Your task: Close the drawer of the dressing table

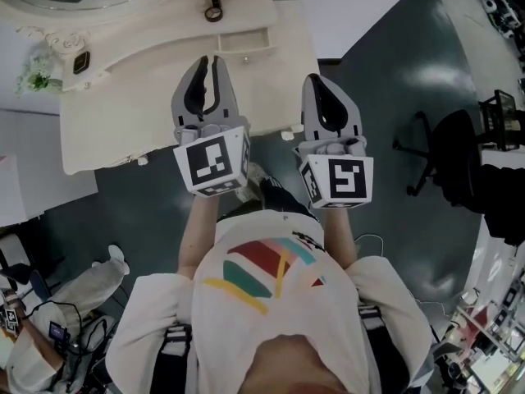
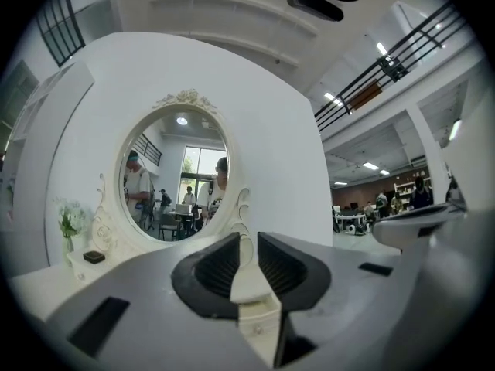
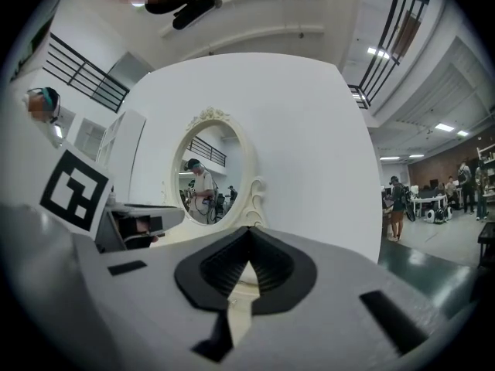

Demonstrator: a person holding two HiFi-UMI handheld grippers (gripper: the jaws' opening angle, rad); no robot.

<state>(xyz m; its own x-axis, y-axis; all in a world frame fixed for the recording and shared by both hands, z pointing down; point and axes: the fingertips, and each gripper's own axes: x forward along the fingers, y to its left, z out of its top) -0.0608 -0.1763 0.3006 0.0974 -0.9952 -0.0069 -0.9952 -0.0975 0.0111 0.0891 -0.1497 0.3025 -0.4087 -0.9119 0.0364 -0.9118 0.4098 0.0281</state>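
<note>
Two handheld grippers, seen from my head camera looking steeply down, both pointing level toward a white dressing table. Nearest me, the left gripper [image 1: 215, 61] has its fingers [image 2: 220, 265] parted by only a thin slit, with nothing held. The right gripper [image 1: 316, 79] beside it has its fingers [image 3: 272, 265] meeting at the tips, also empty. Just beyond the left fingertips and slightly to their right sits the small drawer [image 1: 244, 49]. Its hollow inside shows from above, so I judge it pulled out. Its pale front and small knob also show through the slit in the left gripper view, apparently not yet touched. For the right fingers the drawer lies ahead and to the left. Farther out is the bare desk [image 1: 148, 89] top, then the oval mirror [image 2: 174, 176] at the back. I judge nothing of the closing is done: the push on the drawer front remains.
</note>
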